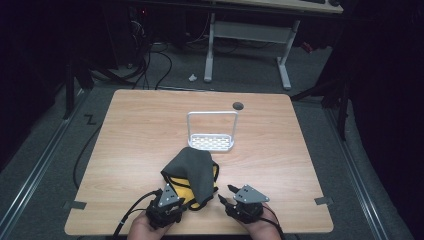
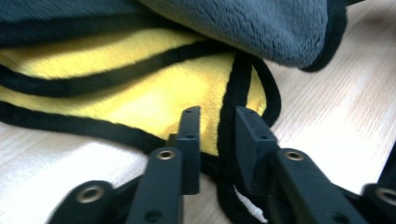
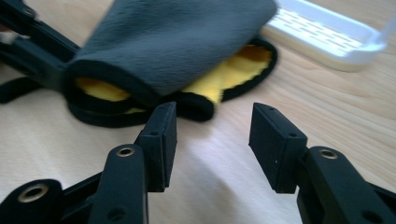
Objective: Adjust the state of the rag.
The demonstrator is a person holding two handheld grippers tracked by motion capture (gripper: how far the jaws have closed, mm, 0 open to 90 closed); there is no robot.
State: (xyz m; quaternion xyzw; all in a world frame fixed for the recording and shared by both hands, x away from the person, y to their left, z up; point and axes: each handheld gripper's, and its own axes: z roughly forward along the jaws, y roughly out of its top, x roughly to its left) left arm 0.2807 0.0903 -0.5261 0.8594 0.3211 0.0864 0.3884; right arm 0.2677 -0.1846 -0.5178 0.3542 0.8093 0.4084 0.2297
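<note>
Grey/yellow microfibre cloth (image 1: 192, 172) lies bunched at table (image 1: 280, 165) front, near white rack (image 1: 212, 141). Left gripper (image 2: 217, 123) pinches its black hem; right gripper (image 3: 212, 135) spread, empty. Cloth looks soft, light, floppy; best held by hem/corners.

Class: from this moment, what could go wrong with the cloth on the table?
1. The left gripper pinches just the cloth's black edge trim, so it may slip out when pulled.
2. The right gripper is open beside the cloth; lifting one-sided could unfold the layers.
3. Dragging the cloth forward might nudge the white rack.
</note>
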